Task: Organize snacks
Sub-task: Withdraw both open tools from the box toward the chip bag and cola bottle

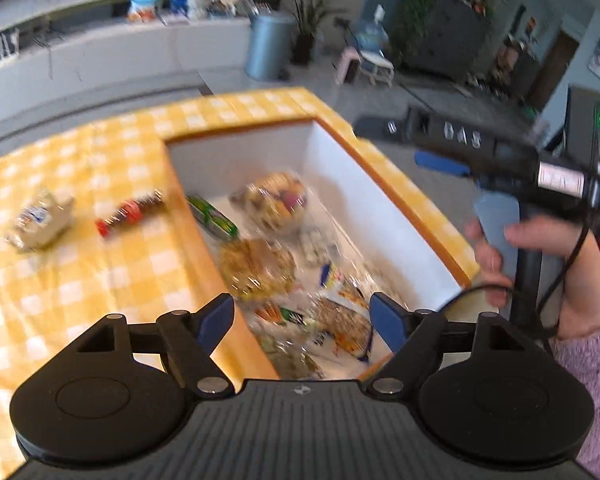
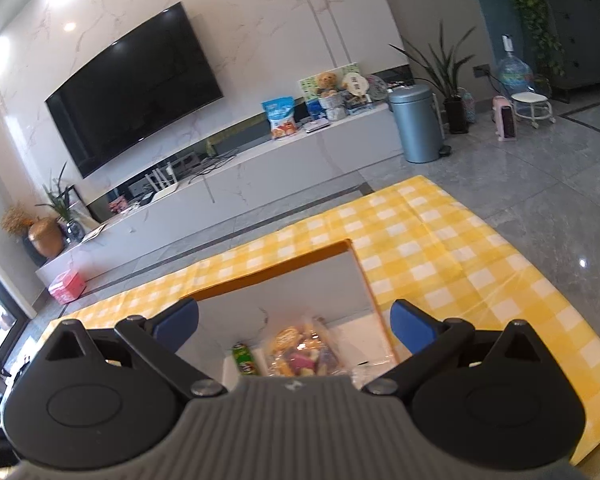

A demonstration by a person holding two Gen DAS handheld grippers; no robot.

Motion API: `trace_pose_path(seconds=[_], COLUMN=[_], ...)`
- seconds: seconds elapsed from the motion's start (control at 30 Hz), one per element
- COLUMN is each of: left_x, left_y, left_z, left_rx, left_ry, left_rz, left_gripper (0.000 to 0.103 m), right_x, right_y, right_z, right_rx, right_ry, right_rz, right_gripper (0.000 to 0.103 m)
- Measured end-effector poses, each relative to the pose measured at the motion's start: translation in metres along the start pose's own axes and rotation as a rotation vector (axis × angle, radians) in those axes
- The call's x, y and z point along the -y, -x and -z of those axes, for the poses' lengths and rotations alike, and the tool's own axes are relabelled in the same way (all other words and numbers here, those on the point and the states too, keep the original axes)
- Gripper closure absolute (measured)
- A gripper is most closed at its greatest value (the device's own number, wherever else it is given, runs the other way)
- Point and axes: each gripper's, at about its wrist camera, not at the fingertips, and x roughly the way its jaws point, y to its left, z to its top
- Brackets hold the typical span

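Two snacks lie on the yellow checked cloth (image 1: 80, 280): a pale packet (image 1: 40, 220) and a red bar (image 1: 130, 212). One box (image 1: 360, 184) holds roughly seven more, blurred.

Wall television (image 2: 134, 92), blue-grey bin (image 2: 416, 122), potted plant (image 2: 452, 80), water jug (image 2: 514, 74)

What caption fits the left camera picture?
Open left gripper above a white box of snacks, two more snacks waiting on the checked cloth.
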Motion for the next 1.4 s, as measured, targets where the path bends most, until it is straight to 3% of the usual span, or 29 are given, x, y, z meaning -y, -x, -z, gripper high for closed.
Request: trace_pose_path(seconds=[0.17, 0.33, 0.47, 0.67, 0.8, 0.97, 1.27, 1.4], left_x=[-0.013, -0.030, -0.047, -0.072, -0.094, -0.128, -0.191, -0.221], left_y=[0.020, 0.037, 0.051, 0.073, 0.084, 0.082, 0.069, 0.055], left_z=[-0.001, -0.004, -0.006, -0.006, 0.000, 0.007, 0.011, -0.004], left_rx=[0.044, 0.096, 0.131, 0.206, 0.281, 0.282, 0.289, 0.240], left_ry=[0.043, 0.048, 0.086, 0.069, 0.047, 0.086, 0.119, 0.137], left_rz=[-0.022, -0.108, -0.119, -0.147, -0.243, -0.363, -0.394, -0.402], left_gripper=[0.013, 0.013, 0.013, 0.013, 0.013, 0.013, 0.013, 0.013], right_x=[-0.011, -0.031, -0.053, -0.079, -0.105, -0.141, -0.202, -0.231], right_y=[0.014, 0.031, 0.043, 0.049, 0.045, 0.029, -0.016, -0.051], right_z=[-0.001, -0.001, 0.009, 0.026, 0.033, 0.043, 0.068, 0.083], right_rx=[0.018, -0.002, 0.003, -0.008, -0.010, -0.006, -0.038, -0.072], right_ry=[0.004, 0.015, 0.074, 0.087, 0.120, 0.211, 0.294, 0.347], right_rz=[-0.002, 0.001, 0.044, 0.044, 0.028, 0.021, -0.014, 0.000], right_gripper=[0.003, 0.003, 0.003, 0.003, 0.003, 0.003, 0.003, 0.003])
